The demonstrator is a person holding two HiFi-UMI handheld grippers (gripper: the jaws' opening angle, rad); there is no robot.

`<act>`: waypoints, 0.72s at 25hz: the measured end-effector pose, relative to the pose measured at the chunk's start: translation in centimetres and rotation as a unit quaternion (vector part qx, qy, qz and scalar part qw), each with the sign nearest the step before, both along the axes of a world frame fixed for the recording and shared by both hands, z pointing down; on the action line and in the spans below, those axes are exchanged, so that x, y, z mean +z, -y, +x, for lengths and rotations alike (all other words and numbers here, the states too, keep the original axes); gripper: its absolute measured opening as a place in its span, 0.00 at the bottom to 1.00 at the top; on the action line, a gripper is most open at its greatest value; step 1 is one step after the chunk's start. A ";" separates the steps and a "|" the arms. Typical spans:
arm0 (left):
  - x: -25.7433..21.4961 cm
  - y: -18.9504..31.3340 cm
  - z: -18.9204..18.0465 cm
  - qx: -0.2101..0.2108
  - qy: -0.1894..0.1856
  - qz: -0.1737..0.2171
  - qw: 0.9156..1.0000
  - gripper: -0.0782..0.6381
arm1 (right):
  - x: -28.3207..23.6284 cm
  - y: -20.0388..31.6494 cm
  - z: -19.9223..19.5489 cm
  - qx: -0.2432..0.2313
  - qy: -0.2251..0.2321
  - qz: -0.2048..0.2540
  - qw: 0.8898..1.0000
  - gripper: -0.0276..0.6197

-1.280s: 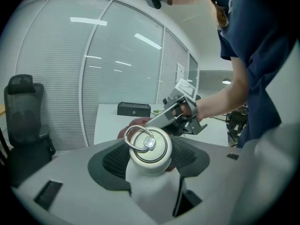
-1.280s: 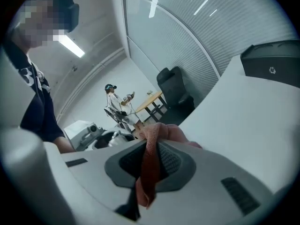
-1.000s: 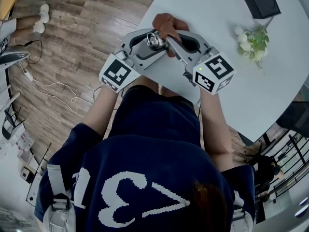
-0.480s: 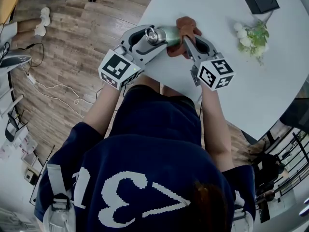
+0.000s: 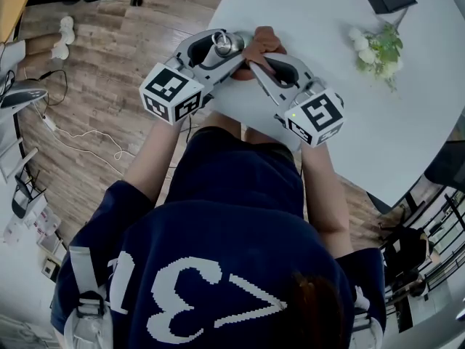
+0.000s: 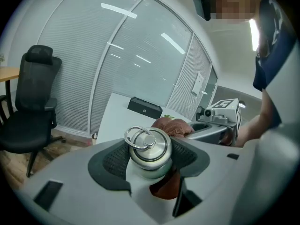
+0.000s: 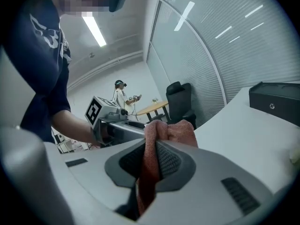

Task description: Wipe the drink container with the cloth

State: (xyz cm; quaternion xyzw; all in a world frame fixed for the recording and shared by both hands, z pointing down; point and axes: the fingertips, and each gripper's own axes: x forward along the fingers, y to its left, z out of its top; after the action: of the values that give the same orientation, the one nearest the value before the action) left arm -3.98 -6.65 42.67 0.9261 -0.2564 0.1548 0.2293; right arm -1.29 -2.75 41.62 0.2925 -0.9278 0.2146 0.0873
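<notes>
Left gripper (image 5: 212,49) clamps drink container (image 6: 149,150) at counter's (image 5: 320,20) near edge; right gripper (image 7: 149,165) pinches cloth (image 7: 167,131) against it; open counter beyond.

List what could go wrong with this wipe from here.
The left gripper clamps the smooth metal bottle just under its cap. A sideways push from the cloth could twist it loose, and it is held near the table edge. The right gripper pinches only a thin fold of cloth, which might pull out while rubbing.
</notes>
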 end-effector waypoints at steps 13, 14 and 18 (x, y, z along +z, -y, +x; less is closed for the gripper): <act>0.1 1.4 0.0 -0.025 -0.015 -0.044 0.999 0.49 | 7.3 -0.3 4.9 0.066 -0.116 -0.057 0.989 0.12; 0.1 1.5 0.1 -0.025 -0.012 -0.046 0.999 0.49 | 6.8 -0.4 4.5 0.060 -0.115 -0.049 0.990 0.12; 0.2 1.8 0.2 -0.028 -0.008 -0.056 0.998 0.49 | 3.6 -0.7 1.4 0.015 -0.108 -0.004 0.994 0.12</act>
State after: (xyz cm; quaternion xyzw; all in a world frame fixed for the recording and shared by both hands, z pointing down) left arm -3.73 -8.46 42.90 0.9055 -0.2712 0.1553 0.2871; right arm 0.09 -2.08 45.21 0.3278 -0.9075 0.1871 0.1845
